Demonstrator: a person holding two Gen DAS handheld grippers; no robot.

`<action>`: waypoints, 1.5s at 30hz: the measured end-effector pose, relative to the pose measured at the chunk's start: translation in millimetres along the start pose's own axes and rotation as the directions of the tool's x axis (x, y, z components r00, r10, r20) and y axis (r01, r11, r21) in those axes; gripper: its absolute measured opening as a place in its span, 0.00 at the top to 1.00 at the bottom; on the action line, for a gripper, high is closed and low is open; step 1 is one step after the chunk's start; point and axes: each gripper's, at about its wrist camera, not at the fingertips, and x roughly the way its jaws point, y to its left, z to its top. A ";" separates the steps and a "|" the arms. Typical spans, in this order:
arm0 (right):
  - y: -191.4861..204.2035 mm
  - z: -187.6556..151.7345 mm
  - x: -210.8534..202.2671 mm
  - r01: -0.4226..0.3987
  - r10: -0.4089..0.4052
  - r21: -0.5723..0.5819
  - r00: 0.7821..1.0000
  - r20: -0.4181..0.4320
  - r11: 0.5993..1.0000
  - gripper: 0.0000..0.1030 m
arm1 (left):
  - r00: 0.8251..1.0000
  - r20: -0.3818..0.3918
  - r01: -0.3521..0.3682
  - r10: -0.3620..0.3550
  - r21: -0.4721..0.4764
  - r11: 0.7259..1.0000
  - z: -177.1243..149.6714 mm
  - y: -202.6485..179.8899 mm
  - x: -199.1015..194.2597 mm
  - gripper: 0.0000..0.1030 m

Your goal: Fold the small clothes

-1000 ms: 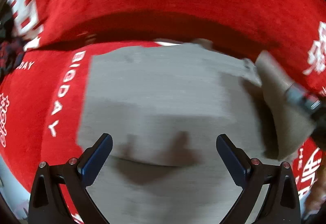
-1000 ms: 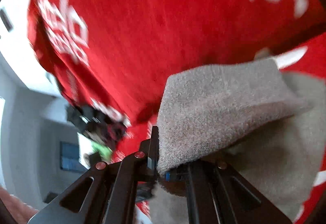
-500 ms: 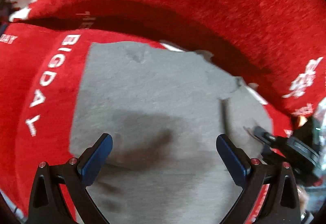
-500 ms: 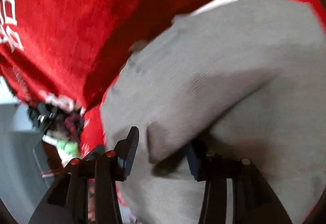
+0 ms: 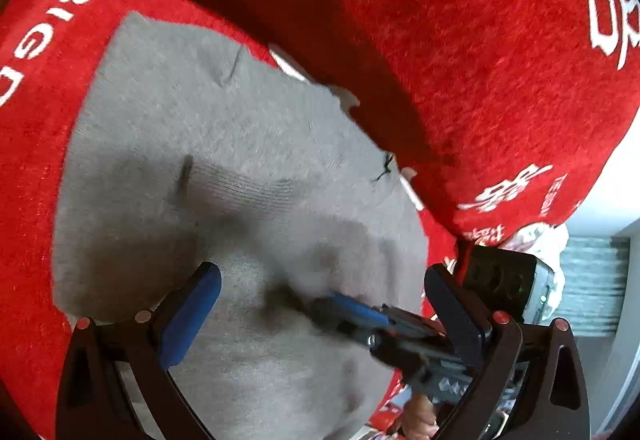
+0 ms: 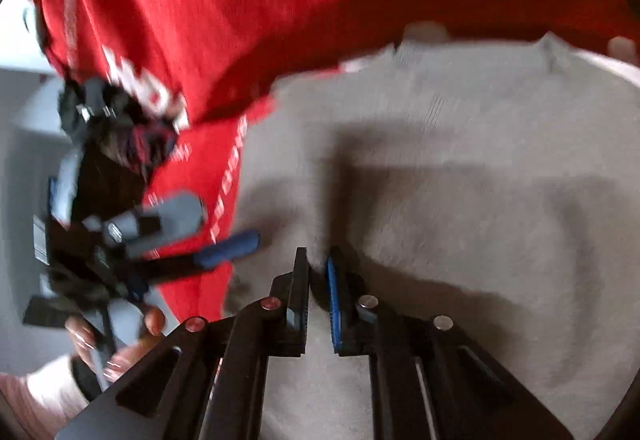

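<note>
Grey garment [image 5: 224,168]: soft fuzzy knit, folded flat on red cover [image 5: 460,52], spreading from 9 to 3 o'clock ahead of both tools. Left gripper [image 5: 320,300]: spread wide, holding nothing, hovering above cloth. Right gripper [image 6: 318,272]: nearly closed, narrow gap, fingertips at near edge; grip on cloth uncertain. Nearer: right.

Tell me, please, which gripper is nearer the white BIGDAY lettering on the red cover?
Left. The left gripper hangs by the lettering over the red cover; the right gripper pinches the grey garment, farther off.
</note>
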 end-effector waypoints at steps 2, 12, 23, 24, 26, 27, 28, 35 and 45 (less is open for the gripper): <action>-4.3 -6.9 -0.8 -0.009 0.010 0.020 1.000 -0.017 1.000 0.78 | 1.000 -0.016 -0.024 0.024 0.000 1.000 -1.1 -0.3 6.9 0.01; -104.1 -86.8 -89.8 -0.013 -0.045 0.423 0.991 0.126 0.906 0.76 | 0.993 0.002 -0.119 0.119 0.017 0.993 1.7 -16.4 18.7 0.57; -203.7 -131.8 -165.3 -0.211 -0.165 0.705 0.890 0.425 0.677 0.94 | 0.981 0.065 -0.192 0.184 0.153 0.969 -9.4 -39.8 -3.3 0.91; -199.7 -126.4 -171.7 -0.188 -0.176 0.683 0.887 0.426 0.706 0.94 | 0.980 0.068 -0.194 0.185 0.159 0.968 -11.6 -39.8 -4.9 0.91; -199.2 -119.8 -187.1 -0.136 -0.189 0.635 0.889 0.417 0.761 0.94 | 0.975 0.062 -0.221 0.214 0.154 0.963 -17.1 -35.6 -1.6 0.91; -201.1 -119.4 -189.6 -0.100 -0.203 0.622 0.895 0.396 0.776 0.94 | 0.971 0.057 -0.240 0.234 0.145 0.960 -19.5 -31.5 1.1 0.91; -199.9 -121.0 -186.7 -0.073 -0.218 0.620 0.899 0.380 0.781 0.94 | 0.966 0.054 -0.260 0.255 0.137 0.956 -21.9 -26.4 3.9 0.91; -226.3 -138.5 -177.4 -0.056 -0.198 0.615 0.920 0.337 0.786 0.94 | 0.939 0.067 -0.343 0.337 0.125 0.931 -37.3 -3.4 2.1 0.91; -189.8 -142.8 -201.7 0.094 -0.315 0.588 0.906 0.285 0.804 0.92 | 0.847 0.149 -0.531 0.511 0.171 0.830 -39.3 -13.5 -33.8 0.91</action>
